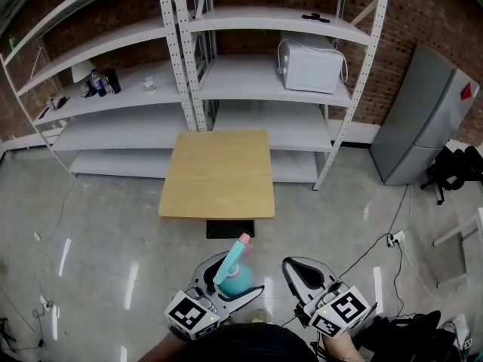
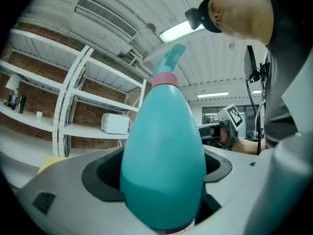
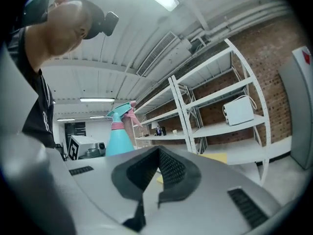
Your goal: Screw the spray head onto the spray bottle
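L gripper clamped on teal spray bottle, spray head on top, well short of wooden table. R gripper shut, empty. Prob light, slick plastic; grip wide belly.

I work in what looks like a storeroom or workshop. A small wooden table stands on a polished concrete floor. White metal shelves rise just behind the table against a brick wall, and a grey cabinet stands to the table's right.
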Tool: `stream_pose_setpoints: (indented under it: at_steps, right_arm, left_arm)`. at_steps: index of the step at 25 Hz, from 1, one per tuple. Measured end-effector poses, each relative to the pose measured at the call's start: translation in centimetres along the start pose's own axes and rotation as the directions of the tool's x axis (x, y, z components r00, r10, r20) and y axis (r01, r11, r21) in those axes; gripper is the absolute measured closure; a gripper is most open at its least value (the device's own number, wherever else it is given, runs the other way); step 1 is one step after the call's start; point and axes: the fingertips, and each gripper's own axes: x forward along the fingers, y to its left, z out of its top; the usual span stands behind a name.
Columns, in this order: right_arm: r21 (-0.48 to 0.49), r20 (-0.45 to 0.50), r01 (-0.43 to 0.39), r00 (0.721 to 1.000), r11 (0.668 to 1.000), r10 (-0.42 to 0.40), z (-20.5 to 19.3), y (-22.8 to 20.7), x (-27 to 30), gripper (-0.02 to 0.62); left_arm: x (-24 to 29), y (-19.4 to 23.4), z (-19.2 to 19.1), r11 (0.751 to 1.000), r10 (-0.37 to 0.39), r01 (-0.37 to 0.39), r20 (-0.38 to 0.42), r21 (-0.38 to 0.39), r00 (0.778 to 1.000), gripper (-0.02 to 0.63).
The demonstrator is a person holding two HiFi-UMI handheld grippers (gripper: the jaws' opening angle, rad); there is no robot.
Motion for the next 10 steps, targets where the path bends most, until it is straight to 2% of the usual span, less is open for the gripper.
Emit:
stream_pose_setpoints:
  at_steps: [10]
  right_arm:
    - [-0.023, -0.003, 0.009, 1.000, 1.000, -0.009, -0.5, 6.6, -1.7, 0.594]
  left_arm:
    - [-6.1, -3.0, 0.1, 1.000, 0.004, -0.004, 0.017, -0.004, 1.000, 0.184]
